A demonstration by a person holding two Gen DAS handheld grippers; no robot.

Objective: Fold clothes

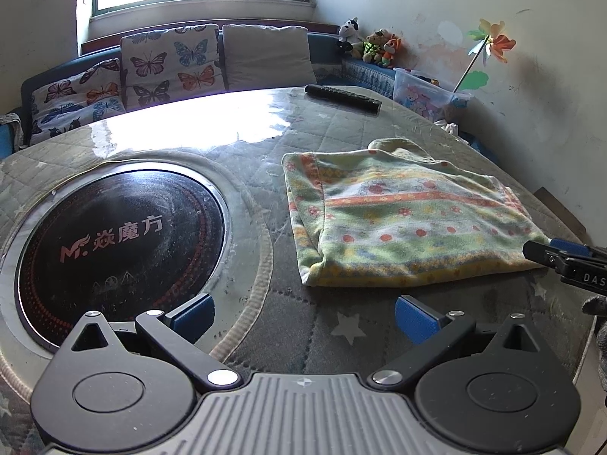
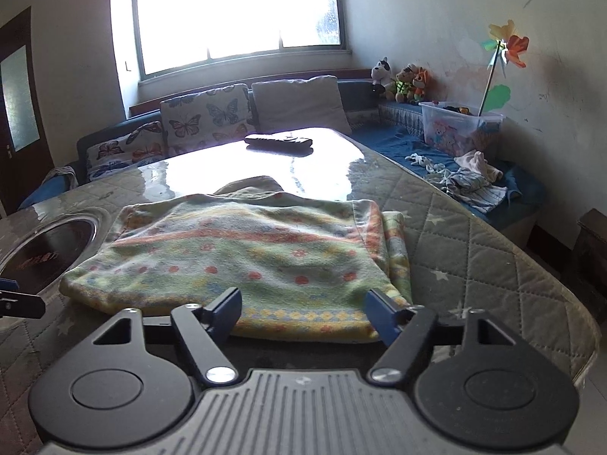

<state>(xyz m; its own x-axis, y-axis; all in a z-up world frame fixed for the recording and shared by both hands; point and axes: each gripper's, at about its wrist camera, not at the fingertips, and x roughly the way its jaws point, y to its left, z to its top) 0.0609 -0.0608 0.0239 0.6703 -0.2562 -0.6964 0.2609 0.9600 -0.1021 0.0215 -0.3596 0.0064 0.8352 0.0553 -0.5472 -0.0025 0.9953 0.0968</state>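
Observation:
A green, yellow and orange patterned garment (image 1: 402, 220) lies folded flat on the quilted table; it also shows in the right wrist view (image 2: 242, 254). My left gripper (image 1: 305, 316) is open and empty, above the table just in front of the garment's near left corner. My right gripper (image 2: 303, 311) is open and empty, its blue fingertips (image 2: 381, 313) over the garment's near edge. The right gripper also shows at the right edge of the left wrist view (image 1: 565, 258).
A round black induction hob (image 1: 117, 250) is set in the table left of the garment. A black remote (image 1: 341, 96) lies at the far side. A sofa with butterfly cushions (image 1: 167, 64), plush toys (image 2: 402, 79), a plastic box (image 2: 459, 127) and loose clothes (image 2: 470, 182) lie beyond.

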